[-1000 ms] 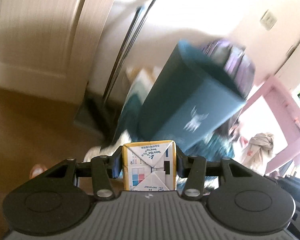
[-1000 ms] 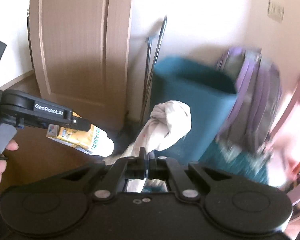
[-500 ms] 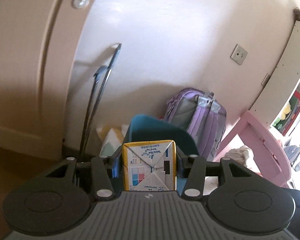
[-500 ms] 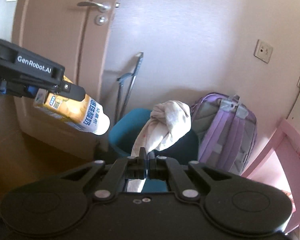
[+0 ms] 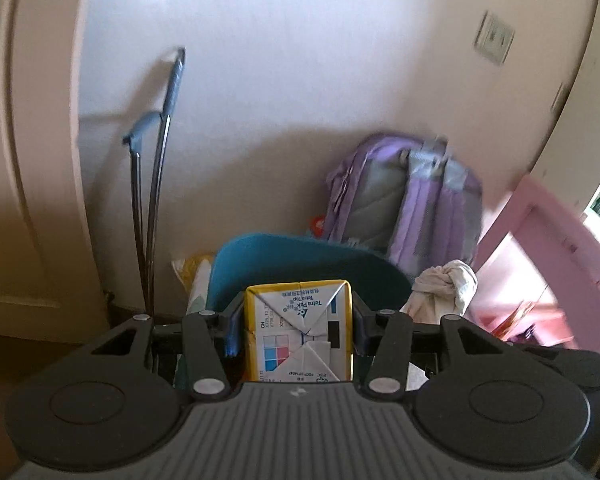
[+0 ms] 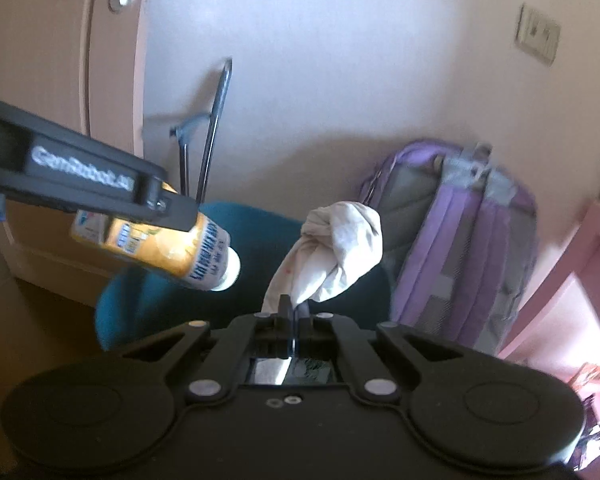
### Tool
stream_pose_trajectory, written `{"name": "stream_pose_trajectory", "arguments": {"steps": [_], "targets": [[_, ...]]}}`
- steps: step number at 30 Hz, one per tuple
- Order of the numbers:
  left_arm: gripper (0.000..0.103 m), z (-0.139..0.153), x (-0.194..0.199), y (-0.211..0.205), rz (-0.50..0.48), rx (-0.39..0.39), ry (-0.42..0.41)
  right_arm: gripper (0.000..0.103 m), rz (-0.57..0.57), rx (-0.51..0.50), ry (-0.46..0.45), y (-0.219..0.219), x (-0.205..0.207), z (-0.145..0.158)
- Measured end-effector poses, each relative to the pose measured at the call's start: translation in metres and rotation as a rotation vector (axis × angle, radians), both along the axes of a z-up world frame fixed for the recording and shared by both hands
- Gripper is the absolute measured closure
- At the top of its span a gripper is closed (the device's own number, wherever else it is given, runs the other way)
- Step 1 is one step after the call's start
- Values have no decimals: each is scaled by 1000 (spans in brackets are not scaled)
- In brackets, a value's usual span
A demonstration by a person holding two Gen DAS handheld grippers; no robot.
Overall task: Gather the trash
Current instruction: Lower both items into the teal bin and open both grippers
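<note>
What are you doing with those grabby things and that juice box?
Someone is collecting trash with a hand-held gripper in each hand. The left hand-held gripper is clamped on a yellow drink carton, its capped end pointing toward the open teal trash bin. The right hand-held gripper pinches a crumpled, stained white cloth above the same bin. Neither has been dropped in yet. A purple backpack leans against the wall behind the bin.

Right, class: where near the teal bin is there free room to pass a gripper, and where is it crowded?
Free: above the teal bin, below bare wall. Crowded: purple backpack at its right, metal poles at its left; carton and crumpled tissue hang before it.
</note>
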State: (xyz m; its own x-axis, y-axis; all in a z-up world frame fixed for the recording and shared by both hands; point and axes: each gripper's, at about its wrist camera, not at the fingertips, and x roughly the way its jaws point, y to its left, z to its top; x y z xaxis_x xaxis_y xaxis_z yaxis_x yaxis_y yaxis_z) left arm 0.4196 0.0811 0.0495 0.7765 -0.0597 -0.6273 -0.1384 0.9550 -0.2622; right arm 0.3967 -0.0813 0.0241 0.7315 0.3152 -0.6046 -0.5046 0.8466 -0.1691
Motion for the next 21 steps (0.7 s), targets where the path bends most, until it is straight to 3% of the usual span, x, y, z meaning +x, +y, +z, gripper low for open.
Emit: {"name": "stream_pose_trajectory", "arguments": {"steps": [8,11,16,21], "targets": [[54,-48,29,-21,-58,56,113,102,1,-27,92,2,23,-35],[53,-61,35,-23,-62,39,167,96,-8,-35,113,1,28,-42],[53,-67,38,-30,-83,70,181,78,-23,-21,121,-5,28,-46],[46,-60,32,-35,-84,81,167,75,-16,-20,108,-7,17,-42]]}}
